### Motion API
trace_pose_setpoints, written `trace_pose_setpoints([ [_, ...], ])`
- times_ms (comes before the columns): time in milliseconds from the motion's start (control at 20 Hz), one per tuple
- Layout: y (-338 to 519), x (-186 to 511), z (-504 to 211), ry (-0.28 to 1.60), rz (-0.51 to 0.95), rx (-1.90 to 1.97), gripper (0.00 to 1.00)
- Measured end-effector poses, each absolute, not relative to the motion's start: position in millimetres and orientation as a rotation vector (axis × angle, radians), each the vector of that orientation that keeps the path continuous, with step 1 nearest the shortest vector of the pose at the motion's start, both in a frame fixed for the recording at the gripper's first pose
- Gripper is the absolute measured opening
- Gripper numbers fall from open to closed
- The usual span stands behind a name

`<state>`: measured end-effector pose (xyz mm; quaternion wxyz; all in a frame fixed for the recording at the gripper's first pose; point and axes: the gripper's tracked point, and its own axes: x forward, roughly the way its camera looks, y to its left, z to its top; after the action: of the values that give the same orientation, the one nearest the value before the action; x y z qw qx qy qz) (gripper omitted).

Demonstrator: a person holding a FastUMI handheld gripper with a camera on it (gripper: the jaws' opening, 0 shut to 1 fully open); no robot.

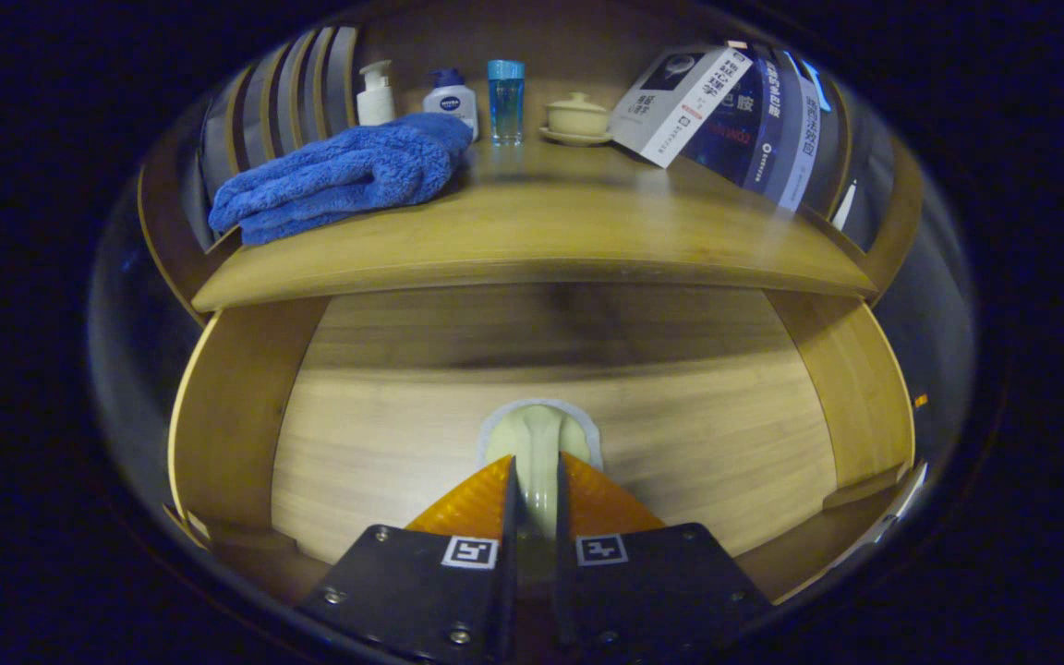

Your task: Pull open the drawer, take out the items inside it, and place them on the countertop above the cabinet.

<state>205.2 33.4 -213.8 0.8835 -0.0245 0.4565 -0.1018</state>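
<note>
Drawer was pulled open under the counter. My tool was clamped on a pale item whose long axis ran straight ahead between my fingers.

A wooden cabinet stands in dim, warm light, its top glossy. Slatted wood sides rise behind it (the far surroundings are too dark to tell).
</note>
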Motion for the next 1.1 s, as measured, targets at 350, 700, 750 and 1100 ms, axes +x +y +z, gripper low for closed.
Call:
trace_pose_setpoints([
  [350, 35.6, 202.8, -186.3, 0.887, -0.207, -0.055, 0.17],
  [700, 36.3, 203.8, -127.3, 0.748, -0.213, -0.048, 0.16],
  [750, 34.1, 206.0, -116.7, 0.730, -0.220, -0.049, 0.16],
  [1100, 24.0, 237.4, -64.3, 0.628, -0.222, -0.049, 0.16],
])
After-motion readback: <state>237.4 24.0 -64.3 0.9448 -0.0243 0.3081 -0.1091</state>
